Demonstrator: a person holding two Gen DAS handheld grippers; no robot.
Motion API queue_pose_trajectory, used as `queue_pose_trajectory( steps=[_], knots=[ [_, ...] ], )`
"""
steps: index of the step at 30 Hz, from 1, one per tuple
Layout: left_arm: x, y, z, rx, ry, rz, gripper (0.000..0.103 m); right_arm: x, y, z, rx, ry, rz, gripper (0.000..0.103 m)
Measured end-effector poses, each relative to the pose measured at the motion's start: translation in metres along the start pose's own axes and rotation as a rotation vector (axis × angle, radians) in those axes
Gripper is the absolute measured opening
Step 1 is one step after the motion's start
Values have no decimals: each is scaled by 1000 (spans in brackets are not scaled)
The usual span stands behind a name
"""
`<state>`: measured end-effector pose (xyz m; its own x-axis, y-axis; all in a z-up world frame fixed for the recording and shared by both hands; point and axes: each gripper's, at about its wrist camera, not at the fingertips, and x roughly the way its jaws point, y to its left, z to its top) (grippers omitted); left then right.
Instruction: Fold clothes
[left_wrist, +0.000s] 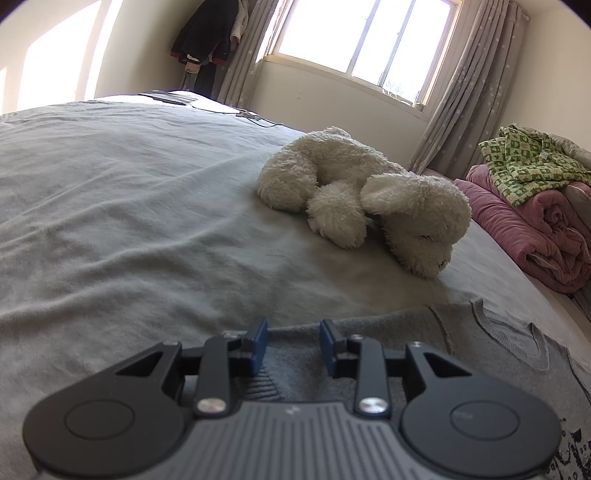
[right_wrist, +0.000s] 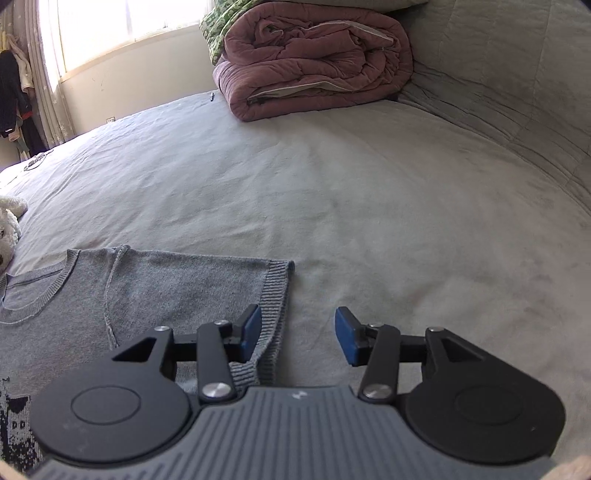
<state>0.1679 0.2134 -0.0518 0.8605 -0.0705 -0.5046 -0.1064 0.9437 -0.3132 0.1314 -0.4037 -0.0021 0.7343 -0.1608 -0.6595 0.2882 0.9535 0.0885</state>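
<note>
Across the whole width of both views runs the bed (right_wrist: 369, 192), its pale grey-green sheet lightly wrinkled and mostly bare, so I have wide open room ahead of both my tongs and off to the right. Its far edge meets the wall under the window (left_wrist: 362, 40), with curtains (left_wrist: 465, 96) hanging at the sides, and a padded headboard (right_wrist: 517, 74) curves round the right side.

Next in size, a rolled pink quilt (right_wrist: 314, 59) sits at the head end, well apart from my work, with a green-and-white patterned cloth (left_wrist: 532, 162) on top of it. A white plush dog (left_wrist: 365, 199) lies on the sheet beyond my left tongs, near the sweater's neck but not touching it.

Close to me lies the grey knit sweater (right_wrist: 166, 295), flat on the near part of the bed, neckline up. Its ribbed cuff edge ends just right of my right tongs' left finger; past that edge is only bare sheet.

My left gripper (left_wrist: 293, 345) hovers over grey knit fabric, jaws partly apart, the blue pads (left_wrist: 260, 345) clear of the cloth between them. My right gripper (right_wrist: 299, 334) straddles the ribbed edge, jaws standing wide and released, the left pad over the rib, the right pad over sheet, grasping nothing.
</note>
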Motion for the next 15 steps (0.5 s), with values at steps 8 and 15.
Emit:
queue_pose_trajectory(
  steps=[8, 15],
  knots=[
    [0, -1, 0, 6, -1, 2, 33, -35, 25, -12, -49, -46, 110, 36],
    [0, -1, 0, 7, 0, 0, 34, -10, 61, -32, -241, 7, 21, 24]
  ],
)
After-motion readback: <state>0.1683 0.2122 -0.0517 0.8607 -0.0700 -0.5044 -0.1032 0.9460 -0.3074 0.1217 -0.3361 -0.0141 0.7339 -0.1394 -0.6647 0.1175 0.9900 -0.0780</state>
